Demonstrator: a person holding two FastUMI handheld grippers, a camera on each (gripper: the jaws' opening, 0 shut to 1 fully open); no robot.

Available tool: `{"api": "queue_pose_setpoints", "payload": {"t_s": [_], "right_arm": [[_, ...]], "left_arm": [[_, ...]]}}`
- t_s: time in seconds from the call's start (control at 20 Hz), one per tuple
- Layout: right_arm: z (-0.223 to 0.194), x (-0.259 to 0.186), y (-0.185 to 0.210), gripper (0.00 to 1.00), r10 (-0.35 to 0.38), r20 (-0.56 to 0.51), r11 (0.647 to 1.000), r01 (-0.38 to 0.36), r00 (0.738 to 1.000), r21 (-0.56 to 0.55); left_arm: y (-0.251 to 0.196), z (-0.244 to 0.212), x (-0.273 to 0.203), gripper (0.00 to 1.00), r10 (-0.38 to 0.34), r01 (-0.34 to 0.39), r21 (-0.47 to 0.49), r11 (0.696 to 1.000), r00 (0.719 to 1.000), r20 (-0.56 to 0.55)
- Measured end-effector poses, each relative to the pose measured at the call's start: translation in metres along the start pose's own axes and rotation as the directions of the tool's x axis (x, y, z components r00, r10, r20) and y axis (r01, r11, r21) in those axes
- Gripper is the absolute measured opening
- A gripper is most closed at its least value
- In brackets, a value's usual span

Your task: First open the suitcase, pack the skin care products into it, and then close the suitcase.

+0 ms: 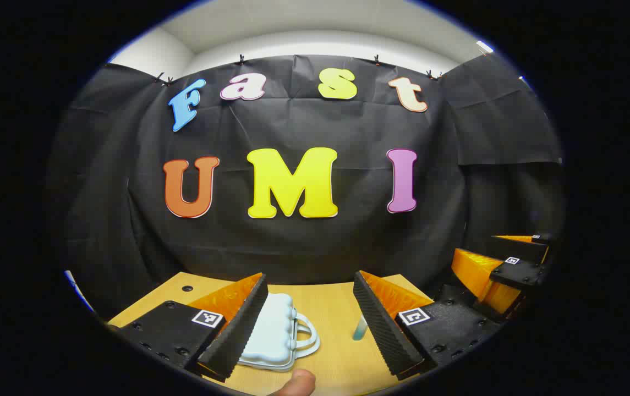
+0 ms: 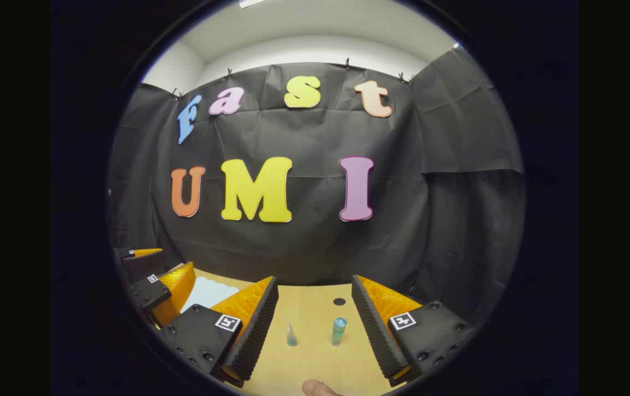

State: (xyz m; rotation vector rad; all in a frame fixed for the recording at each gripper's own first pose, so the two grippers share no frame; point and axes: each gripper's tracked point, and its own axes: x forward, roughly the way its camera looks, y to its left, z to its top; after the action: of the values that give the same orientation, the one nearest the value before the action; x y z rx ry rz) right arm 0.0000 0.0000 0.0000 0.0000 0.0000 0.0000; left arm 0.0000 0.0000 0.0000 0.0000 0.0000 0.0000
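Closed suitcase (image 1: pixel 274 331) before spread left hand-held gripper (image 1: pixel 310 330); bottle (image 2: pixel 338 331) between spread right hand-held gripper (image 2: pixel 315 330).

Booth fixtures, non-task items

A light wooden tabletop (image 1: pixel 332 313) with a small dark round hole (image 1: pixel 187 288) near its far left corner, seen also as a hole (image 2: pixel 339 301) in the right gripper view. Black cloth wall (image 1: pixel 303 247), wrinkled, hung by small clips (image 1: pixel 241 58) along its top edge. White wall and ceiling (image 1: pixel 315 27) are seen above the cloth.
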Motion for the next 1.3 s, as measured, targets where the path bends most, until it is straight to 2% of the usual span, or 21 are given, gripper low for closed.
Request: {"api": "queue_pose_setpoints", "payload": {"t_s": [0.45,1.05,1.2,1.3], "right_arm": [[-0.003,-0.001,0.018,0.8,0.052,-0.001,0.998,-0.052,0.999,-0.039],[-0.015,0.007,0.008,0.8,0.043,-0.025,0.999,-0.044,0.999,-0.031],[-0.014,0.012,-0.001,0.8,0.03,-0.019,0.999,-0.031,0.999,-0.042],[-0.015,0.017,-0.009,0.79,0.023,-0.016,0.998,-0.024,1.0,-0.065]], "left_arm": [[0.0,-0.008,0.0,0.99,0.002,-0.002,-0.014,1.0,1.0,-0.017],[-0.006,-0.013,0.008,0.99,-0.014,0.014,-0.011,1.0,1.0,-0.023],[-0.005,-0.023,0.014,0.99,-0.011,0.012,0.031,0.999,1.0,-0.025],[-0.004,-0.039,0.021,0.99,-0.011,0.014,0.097,0.995,0.999,-0.031]]}}
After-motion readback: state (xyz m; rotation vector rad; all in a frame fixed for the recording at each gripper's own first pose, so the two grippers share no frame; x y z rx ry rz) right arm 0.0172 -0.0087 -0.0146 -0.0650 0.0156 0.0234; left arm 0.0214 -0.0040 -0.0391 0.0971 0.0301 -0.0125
